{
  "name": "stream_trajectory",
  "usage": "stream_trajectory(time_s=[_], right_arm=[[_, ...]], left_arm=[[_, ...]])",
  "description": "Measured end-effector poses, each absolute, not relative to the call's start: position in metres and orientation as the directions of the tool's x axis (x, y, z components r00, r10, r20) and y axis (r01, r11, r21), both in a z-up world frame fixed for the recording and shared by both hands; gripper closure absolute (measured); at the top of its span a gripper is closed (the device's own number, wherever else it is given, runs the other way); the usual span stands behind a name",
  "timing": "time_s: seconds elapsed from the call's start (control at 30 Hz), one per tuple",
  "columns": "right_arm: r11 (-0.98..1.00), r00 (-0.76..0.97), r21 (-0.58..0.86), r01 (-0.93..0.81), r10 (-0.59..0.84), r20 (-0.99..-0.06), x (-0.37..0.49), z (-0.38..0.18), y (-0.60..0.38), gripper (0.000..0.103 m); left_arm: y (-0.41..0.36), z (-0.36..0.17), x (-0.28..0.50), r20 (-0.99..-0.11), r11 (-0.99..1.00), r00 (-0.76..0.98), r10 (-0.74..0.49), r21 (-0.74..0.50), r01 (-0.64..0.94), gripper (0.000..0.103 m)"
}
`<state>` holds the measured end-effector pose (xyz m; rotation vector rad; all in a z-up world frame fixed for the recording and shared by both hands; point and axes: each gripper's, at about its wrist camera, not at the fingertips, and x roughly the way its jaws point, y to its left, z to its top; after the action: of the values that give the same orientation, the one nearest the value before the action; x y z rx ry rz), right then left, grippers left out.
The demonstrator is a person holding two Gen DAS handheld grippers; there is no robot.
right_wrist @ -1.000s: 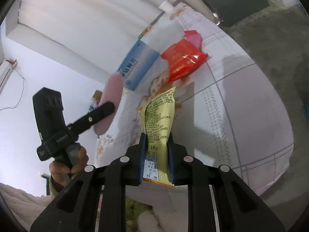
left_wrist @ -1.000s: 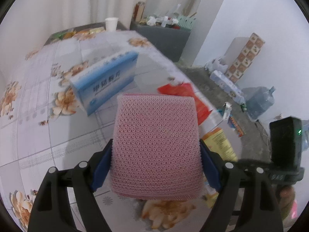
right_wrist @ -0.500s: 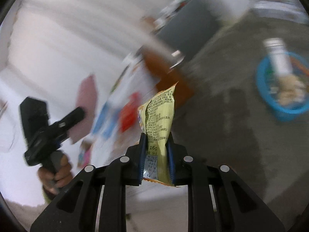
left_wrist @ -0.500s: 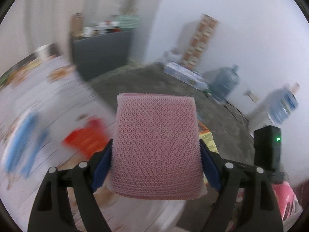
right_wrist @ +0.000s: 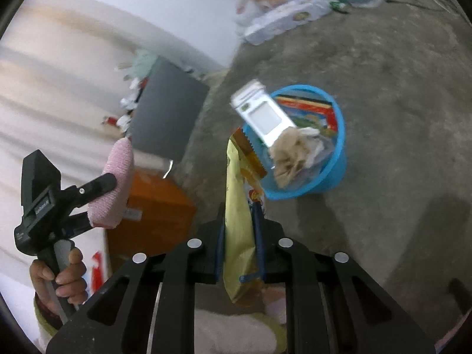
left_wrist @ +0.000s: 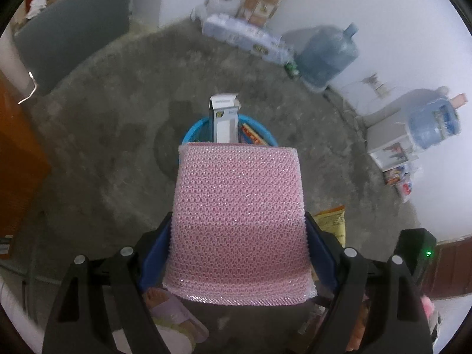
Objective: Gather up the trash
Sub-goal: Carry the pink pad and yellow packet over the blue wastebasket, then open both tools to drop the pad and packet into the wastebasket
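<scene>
My left gripper [left_wrist: 237,228] is shut on a pink mesh sponge [left_wrist: 239,221], which fills the wide gap between its blue pads. Past the sponge on the floor stands a blue bin [left_wrist: 191,129] with a white carton [left_wrist: 224,118] sticking up from it. My right gripper [right_wrist: 239,221] grips a yellow snack packet [right_wrist: 236,200] edge-on, its jaws closing tighter on it. The bin [right_wrist: 339,159] lies ahead of it to the right, full of wrappers, crumpled paper and the carton [right_wrist: 262,115]. In the right wrist view a hand [right_wrist: 59,277] holds the left gripper [right_wrist: 97,194] at the left.
The floor is bare concrete. Two big water bottles [left_wrist: 327,56] [left_wrist: 433,121] and a wrapped pack of bottles [left_wrist: 244,38] stand along the far wall. A grey cabinet [left_wrist: 73,29] and an orange box [right_wrist: 153,206] are at the left. A slippered foot [left_wrist: 168,309] is below.
Both views have swung from the flowered table top down to the floor and the blue bin. The sponge and the packet stay gripped; the packet now shows edge-on.
</scene>
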<state>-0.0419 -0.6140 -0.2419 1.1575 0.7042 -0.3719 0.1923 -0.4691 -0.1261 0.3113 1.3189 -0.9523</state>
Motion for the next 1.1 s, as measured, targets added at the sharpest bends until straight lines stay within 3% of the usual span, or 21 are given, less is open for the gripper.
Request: stream_trajectory(time_s=[0.27, 0.33, 0.37, 0.4, 0.47, 0.57, 0.83, 0.97, 1.1], right_arm=[[0.301, 0.789, 0.780, 0.548, 0.122, -0.602, 0.008, -0.281, -0.666, 0.089], [0.304, 0.798, 0.788, 0.536, 0.121, -0.590, 0.021, -0.286, -0.676, 0.085], [0.293, 0.806, 0.798, 0.527, 0.125, -0.579, 0.031, -0.295, -0.684, 0.076], [0.289, 0.804, 0.797, 0.531, 0.127, -0.581, 0.037, -0.303, -0.689, 0.058], [0.313, 0.755, 0.738, 0.598, 0.088, -0.650, 0.044, -0.319, -0.696, 0.046], [0.298, 0.676, 0.665, 0.685, 0.079, -0.732, 0.038, -0.340, -0.699, 0.046], [0.268, 0.707, 0.677, 0.685, -0.022, -0.707, -0.027, -0.320, -0.686, 0.040], [0.249, 0.708, 0.682, 0.688, -0.022, -0.706, -0.042, -0.323, -0.681, 0.040], [0.228, 0.697, 0.678, 0.698, -0.003, -0.717, -0.052, -0.331, -0.674, 0.040]], left_arm=[[-0.503, -0.177, 0.220, -0.924, 0.654, -0.056, -0.379, -0.310, 0.690, 0.022], [-0.505, -0.182, 0.223, -0.924, 0.658, -0.060, -0.377, -0.313, 0.685, 0.022], [-0.506, -0.185, 0.225, -0.925, 0.661, -0.060, -0.375, -0.312, 0.682, 0.022], [-0.508, -0.189, 0.227, -0.926, 0.663, -0.059, -0.374, -0.311, 0.681, 0.022], [-0.515, -0.198, 0.232, -0.927, 0.670, -0.058, -0.370, -0.310, 0.675, 0.022], [-0.520, -0.212, 0.238, -0.930, 0.689, -0.072, -0.361, -0.317, 0.652, 0.022], [-0.557, -0.229, 0.230, -0.930, 0.674, -0.115, -0.349, -0.334, 0.659, 0.022], [-0.584, -0.239, 0.220, -0.932, 0.659, -0.162, -0.323, -0.345, 0.668, 0.010], [-0.583, -0.238, 0.221, -0.923, 0.689, -0.181, -0.339, -0.375, 0.620, 0.010]])
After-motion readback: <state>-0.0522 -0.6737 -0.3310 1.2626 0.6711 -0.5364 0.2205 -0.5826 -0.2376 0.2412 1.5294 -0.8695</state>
